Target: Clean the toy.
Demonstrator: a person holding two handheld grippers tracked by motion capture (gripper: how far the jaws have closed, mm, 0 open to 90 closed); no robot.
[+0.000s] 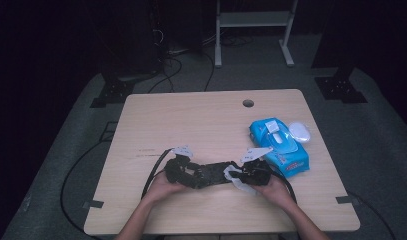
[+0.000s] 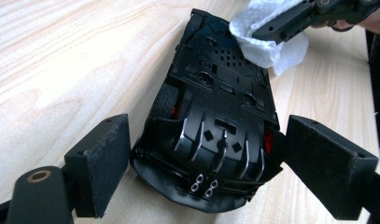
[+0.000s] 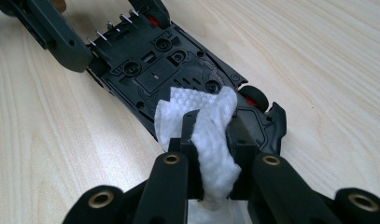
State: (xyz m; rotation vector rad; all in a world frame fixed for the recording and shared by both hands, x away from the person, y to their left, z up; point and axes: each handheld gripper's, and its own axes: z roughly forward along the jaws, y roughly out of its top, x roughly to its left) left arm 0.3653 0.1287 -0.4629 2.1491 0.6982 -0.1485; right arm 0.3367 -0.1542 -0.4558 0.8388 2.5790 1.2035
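High view: a person sits at the pale wood table (image 1: pixel 191 120), with a black toy car (image 1: pixel 208 174) lying upside down near the front edge. The left gripper (image 2: pixel 206 154) is spread wide around the car's back end; I cannot tell if its pads touch. The right gripper (image 3: pixel 211 140) is pinching a soft, bumpy white wipe (image 3: pixel 201 126) and pressing it on the car's hard plastic belly. I think the wiping step is going on. Next, the wipe should rub along the ridges and screw holes while the car is kept from sliding. A shiny blue wipes pack (image 1: pixel 278 145) lies near the right edge.
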